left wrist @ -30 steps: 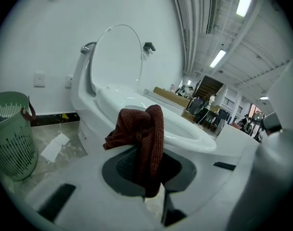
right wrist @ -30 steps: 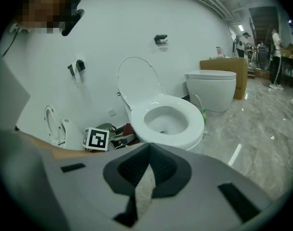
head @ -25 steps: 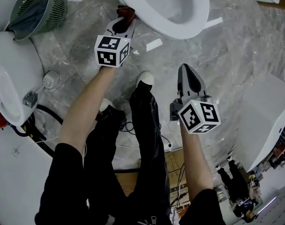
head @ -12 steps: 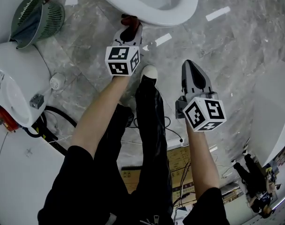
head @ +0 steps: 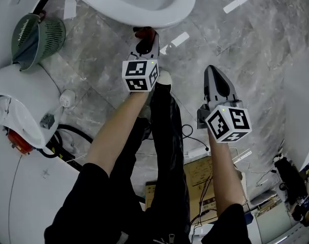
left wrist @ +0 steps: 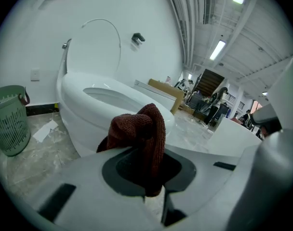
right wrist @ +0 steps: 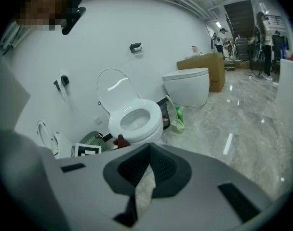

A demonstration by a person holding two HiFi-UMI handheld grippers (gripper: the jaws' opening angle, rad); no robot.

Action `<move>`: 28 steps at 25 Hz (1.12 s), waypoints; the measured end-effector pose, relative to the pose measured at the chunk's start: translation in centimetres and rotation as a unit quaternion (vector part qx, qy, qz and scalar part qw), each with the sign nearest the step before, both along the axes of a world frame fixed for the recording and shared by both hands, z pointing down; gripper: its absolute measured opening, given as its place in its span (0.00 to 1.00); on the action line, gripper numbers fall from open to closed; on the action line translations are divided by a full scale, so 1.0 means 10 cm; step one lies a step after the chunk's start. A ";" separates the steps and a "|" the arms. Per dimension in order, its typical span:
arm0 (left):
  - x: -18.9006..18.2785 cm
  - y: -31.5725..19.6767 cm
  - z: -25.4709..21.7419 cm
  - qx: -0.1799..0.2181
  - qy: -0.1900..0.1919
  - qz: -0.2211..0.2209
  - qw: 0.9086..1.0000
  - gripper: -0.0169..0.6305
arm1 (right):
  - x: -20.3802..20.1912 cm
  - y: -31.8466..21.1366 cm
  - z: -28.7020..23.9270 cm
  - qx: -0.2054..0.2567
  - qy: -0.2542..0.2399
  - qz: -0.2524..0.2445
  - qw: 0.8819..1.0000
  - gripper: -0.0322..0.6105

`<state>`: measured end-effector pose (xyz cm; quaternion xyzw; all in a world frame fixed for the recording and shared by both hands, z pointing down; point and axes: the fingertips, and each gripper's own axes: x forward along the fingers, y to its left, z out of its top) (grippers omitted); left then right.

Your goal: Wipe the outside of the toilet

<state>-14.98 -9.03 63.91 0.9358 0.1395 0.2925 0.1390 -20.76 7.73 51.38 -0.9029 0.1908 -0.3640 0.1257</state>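
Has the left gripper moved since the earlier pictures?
Yes. Judged against the toilet bowl, the left gripper and its red cloth slid along the bowl's outside, from its side toward its front, farther from the green basket.

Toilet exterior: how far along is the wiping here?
Done: the red cloth is gripped in the left tool. In hand: it hangs just short of the front of the toilet. Left: the wiping itself; no wiped area shows. The right tool is shut, empty.
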 end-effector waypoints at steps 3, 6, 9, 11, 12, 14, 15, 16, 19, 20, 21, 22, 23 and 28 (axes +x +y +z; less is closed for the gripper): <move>0.00 0.20 0.01 0.005 0.002 0.031 1.000 0.09 | 0.01 0.09 0.02 -0.003 -0.002 0.012 1.000 0.05; 0.00 0.40 0.05 0.005 0.001 0.059 0.998 0.09 | 0.01 0.16 0.05 -0.006 -0.006 0.020 1.000 0.05; 0.03 0.63 0.07 -0.005 0.002 0.092 0.996 0.09 | 0.02 0.23 0.06 -0.010 -0.007 0.023 1.000 0.05; 0.04 0.76 0.09 -0.014 0.000 0.110 0.994 0.09 | 0.04 0.27 0.05 -0.013 -0.006 0.025 1.000 0.05; 0.04 0.82 0.10 -0.017 -0.002 0.121 0.993 0.09 | 0.05 0.29 0.04 -0.015 -0.006 0.024 1.000 0.05; 0.06 0.91 0.12 -0.019 -0.004 0.143 0.989 0.09 | 0.08 0.30 0.03 -0.019 -0.004 0.024 1.000 0.05; 0.08 0.95 0.13 -0.018 -0.004 0.155 0.988 0.09 | 0.10 0.31 0.03 -0.020 -0.003 0.024 1.000 0.05; 0.08 0.98 0.14 -0.015 -0.004 0.166 0.986 0.09 | 0.11 0.30 0.03 -0.021 -0.003 0.024 0.999 0.05; 0.01 1.01 0.12 -0.008 0.005 0.196 0.981 0.09 | 0.11 0.26 0.05 -0.022 -0.003 0.023 0.999 0.05; -0.04 0.99 0.09 -0.009 0.009 0.203 0.979 0.09 | 0.11 0.22 0.05 -0.022 -0.004 0.019 1.000 0.05; -0.10 0.93 0.05 -0.010 0.013 0.207 0.978 0.09 | 0.10 0.16 0.06 -0.022 -0.004 0.011 1.000 0.05; -0.15 0.85 0.02 -0.011 0.017 0.206 0.978 0.09 | 0.10 0.08 0.05 -0.021 -0.005 0.001 1.000 0.05; -0.20 0.74 -0.01 -0.012 0.020 0.200 0.979 0.09 | 0.10 -0.01 0.05 -0.021 -0.004 -0.012 1.000 0.05; -0.31 0.13 -0.07 -0.013 0.025 0.168 0.985 0.09 | 0.19 -0.55 -0.01 -0.017 0.007 -0.064 0.998 0.05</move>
